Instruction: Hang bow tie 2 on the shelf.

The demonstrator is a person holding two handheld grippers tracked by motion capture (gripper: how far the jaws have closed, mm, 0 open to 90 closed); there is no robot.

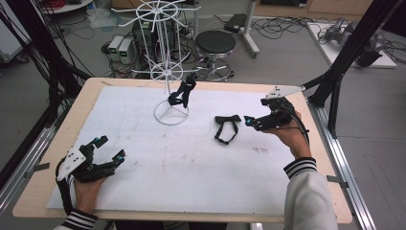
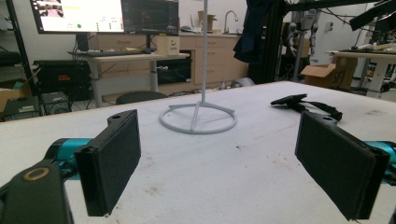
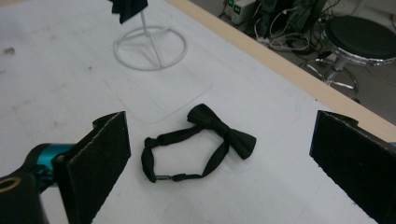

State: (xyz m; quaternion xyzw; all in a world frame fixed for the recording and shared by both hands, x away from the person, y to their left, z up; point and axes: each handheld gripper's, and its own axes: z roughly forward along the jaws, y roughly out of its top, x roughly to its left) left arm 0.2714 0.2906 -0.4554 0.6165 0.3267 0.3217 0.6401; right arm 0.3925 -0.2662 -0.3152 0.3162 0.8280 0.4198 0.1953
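Observation:
A black bow tie (image 1: 227, 125) with its strap looped lies flat on the white table sheet (image 1: 191, 163), right of centre. In the right gripper view the bow tie (image 3: 201, 144) sits just ahead of the wide-apart jaws. My right gripper (image 1: 253, 120) stands open just right of it, not touching. A second black bow tie (image 1: 183, 93) hangs on the white wire rack (image 1: 165, 48), whose ring base (image 1: 171, 114) rests at the table's back. My left gripper (image 1: 109, 149) rests open and empty at the front left, facing the rack base (image 2: 197, 122) and the lying tie (image 2: 303, 103).
The wooden table edge (image 1: 306, 158) borders the white sheet. Black frame posts (image 1: 344, 52) rise at the right rear. A black stool (image 1: 215, 45) and electronics with cables stand on the floor behind the table.

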